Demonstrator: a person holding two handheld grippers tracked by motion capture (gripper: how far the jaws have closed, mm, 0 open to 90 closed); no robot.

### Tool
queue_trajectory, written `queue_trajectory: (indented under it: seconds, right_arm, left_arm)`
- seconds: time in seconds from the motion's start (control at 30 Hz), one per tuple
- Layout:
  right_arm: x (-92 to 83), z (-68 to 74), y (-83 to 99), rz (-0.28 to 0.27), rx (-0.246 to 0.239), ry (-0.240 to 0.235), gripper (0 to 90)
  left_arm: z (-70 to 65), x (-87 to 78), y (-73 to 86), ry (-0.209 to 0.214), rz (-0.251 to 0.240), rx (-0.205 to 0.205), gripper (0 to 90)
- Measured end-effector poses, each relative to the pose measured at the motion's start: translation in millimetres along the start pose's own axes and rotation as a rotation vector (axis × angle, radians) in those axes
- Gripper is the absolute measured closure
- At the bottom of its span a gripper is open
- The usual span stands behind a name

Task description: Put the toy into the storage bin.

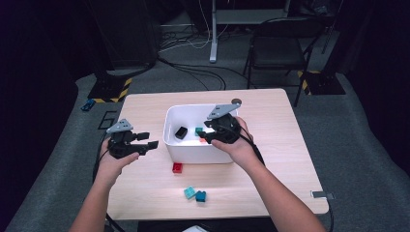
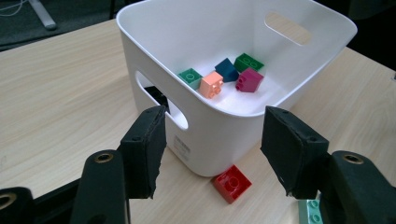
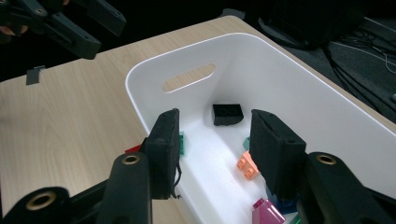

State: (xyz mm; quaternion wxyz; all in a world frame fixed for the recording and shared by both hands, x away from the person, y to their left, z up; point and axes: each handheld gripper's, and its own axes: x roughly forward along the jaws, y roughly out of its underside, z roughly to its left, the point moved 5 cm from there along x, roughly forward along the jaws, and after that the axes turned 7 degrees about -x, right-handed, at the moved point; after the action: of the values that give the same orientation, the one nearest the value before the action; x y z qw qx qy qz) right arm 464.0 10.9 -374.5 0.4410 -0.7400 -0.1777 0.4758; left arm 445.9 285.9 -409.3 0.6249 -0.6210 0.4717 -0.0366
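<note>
High view: white bin point(image 1: 193, 153) sits mid-table on the wooden table point(image 1: 270, 169). Left gripper point(image 1: 145, 141) is at the bin's 9 o'clock, just beside its wall, jaws apart with nothing between them. Right gripper point(image 1: 207, 135) hangs over the bin's 3 o'clock rim, pointing in, above the bricks; whether it holds anything I cannot tell here. Black brick point(image 1: 181, 132) lies inside the bin toward 9 o'clock. Red brick point(image 1: 177, 167) lies on the table touching or just beside the bin's 6 o'clock wall. 2 teal bricks point(image 1: 195, 194) lie farther toward 6 o'clock, near the table edge, side by side.

Left gripper view: left gripper point(image 2: 212, 140) jaws wide, empty – the bin's corner point(image 2: 205, 135) shows between them, not touched. Red brick point(image 2: 232, 182) at the base of the bin. Inside: green brick point(image 2: 190, 77), orange brick point(image 2: 212, 84), dark blue brick point(image 2: 227, 70), second green brick point(image 2: 249, 62), magenta brick point(image 2: 249, 80), clustered on the floor.

Right gripper view: right gripper point(image 3: 215, 144) jaws part open, nothing pinched – they hover over the bin point(image 3: 289, 79) interior. Black brick point(image 3: 227, 114) at 12 o'clock past the jaws. Orange brick point(image 3: 246, 165) just beside the right-hand pad, apart from it. Magenta brick point(image 3: 267, 211) at 6 o'clock. The left gripper point(image 3: 70, 23) shows at 10 o'clock, off the bin.
</note>
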Motion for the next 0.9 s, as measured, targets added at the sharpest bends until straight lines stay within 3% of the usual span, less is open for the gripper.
queue_trajectory:
  seconds: [0.47,0.6,0.9]
  right_arm:
    - [-34.4,24.9,30.1,-0.072,0.005,0.010,52.6]
    - [-35.5,30.0,37.4,-0.071,0.003,0.009,52.6]
    - [-30.1,44.5,68.1,-0.069,0.032,-0.005,52.2]
  left_arm:
    - [-18.0,9.5,18.0,0.004,0.024,0.040,39.9]
    - [-20.2,12.8,23.8,0.003,0.031,0.042,39.9]
    - [-22.6,30.3,49.7,-0.022,0.061,0.002,36.7]
